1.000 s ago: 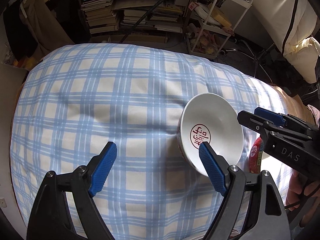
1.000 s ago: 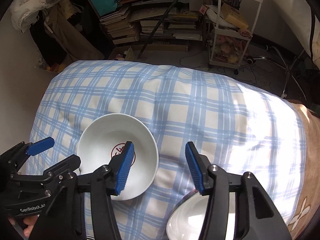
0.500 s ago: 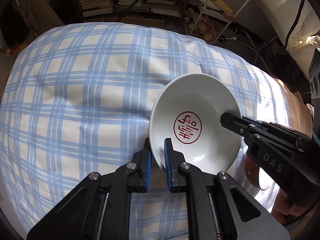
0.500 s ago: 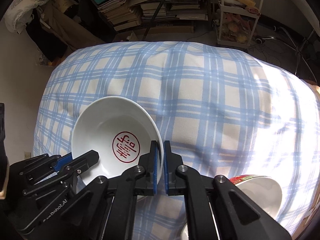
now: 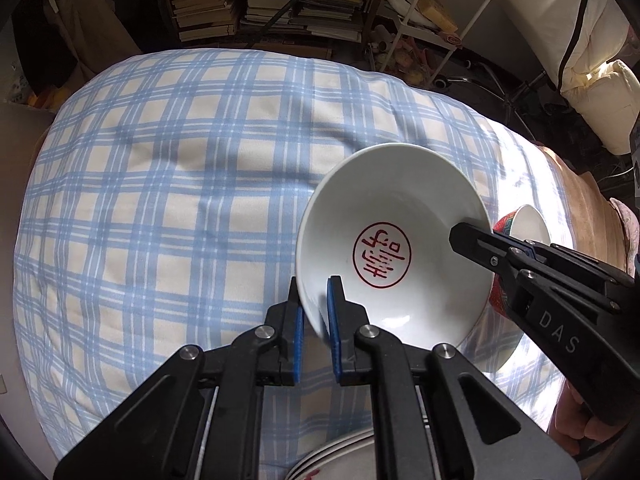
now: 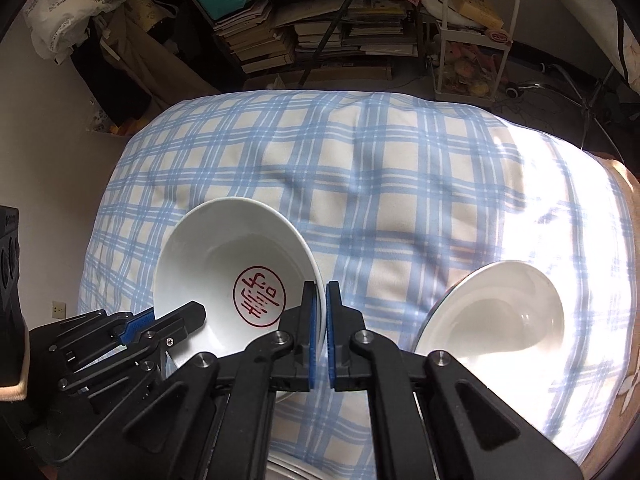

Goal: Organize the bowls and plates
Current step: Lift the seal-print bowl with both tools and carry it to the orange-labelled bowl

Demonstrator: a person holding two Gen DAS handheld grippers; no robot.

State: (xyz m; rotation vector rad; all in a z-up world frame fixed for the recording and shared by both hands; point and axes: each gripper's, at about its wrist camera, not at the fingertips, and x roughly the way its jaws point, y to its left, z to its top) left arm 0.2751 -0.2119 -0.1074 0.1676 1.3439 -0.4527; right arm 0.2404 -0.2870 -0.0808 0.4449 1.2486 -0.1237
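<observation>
A white bowl with a red seal mark (image 5: pixel 400 240) is held tilted above the blue plaid cloth (image 5: pixel 160 200). My left gripper (image 5: pixel 316 296) is shut on its near-left rim. My right gripper (image 6: pixel 321 300) is shut on its opposite rim; the bowl also shows in the right wrist view (image 6: pixel 224 264). A second bowl with a red patterned outside (image 5: pixel 528 228) sits to the right on the cloth, seen white inside in the right wrist view (image 6: pixel 496 312). A stack of white plates (image 5: pixel 336 456) lies under the grippers at the near edge.
The cloth covers a rounded table or bed. Behind it stand stacked books (image 6: pixel 320 32) and a white wire cart (image 6: pixel 472 40). A cream cushion (image 5: pixel 600 96) lies at the far right.
Both grippers closed on opposite rims of the marked bowl, and the bowl has since risen off the cloth, tilted. The second bowl stayed in place.
</observation>
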